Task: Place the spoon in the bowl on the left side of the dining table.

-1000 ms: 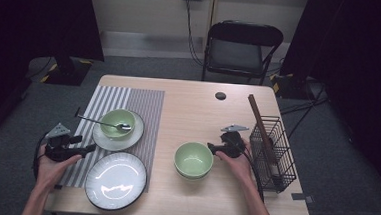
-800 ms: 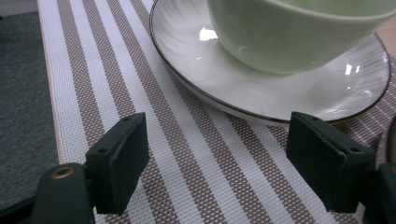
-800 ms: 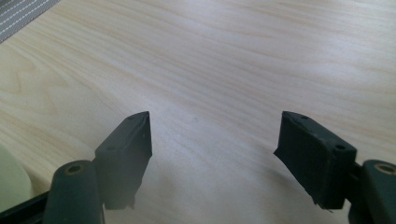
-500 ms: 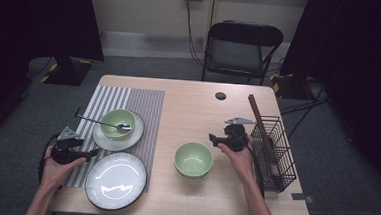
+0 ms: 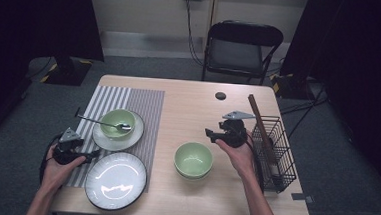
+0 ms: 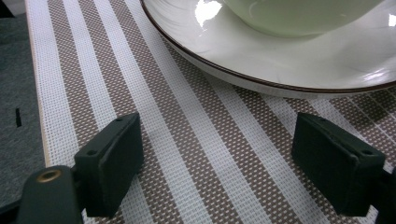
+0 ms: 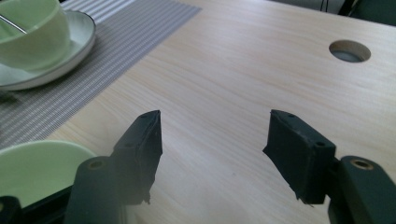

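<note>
A green bowl (image 5: pixel 117 121) with a spoon (image 5: pixel 97 122) in it stands on a small white plate (image 5: pixel 107 140) on the striped placemat (image 5: pixel 138 104). A large white plate (image 5: pixel 116 180) lies in front of it. My left gripper (image 5: pixel 93 154) rests low at the mat's left edge. Its jaws have just been opening and stand apart over the mat (image 6: pixel 187 163), nothing between them (image 6: pixel 217 128), pointing at the small plate (image 6: pixel 280 60). Another green bowl (image 5: pixel 194 160) sits mid-table. My right gripper (image 5: pixel 210 134) hovers just behind it, open with nothing between its jaws (image 7: pixel 212 123), which have just been closing.
A black wire rack (image 5: pixel 272 152) holding a long wooden piece (image 5: pixel 260 124) stands at the table's right edge, close to my right hand. A round cable hole (image 5: pixel 221 95) (image 7: pixel 349 50) is in the tabletop at the back. A folding chair (image 5: pixel 242 50) stands beyond the table.
My right gripper has lifted up and away from the middle green bowl. The left gripper has shifted slightly toward the plates.
</note>
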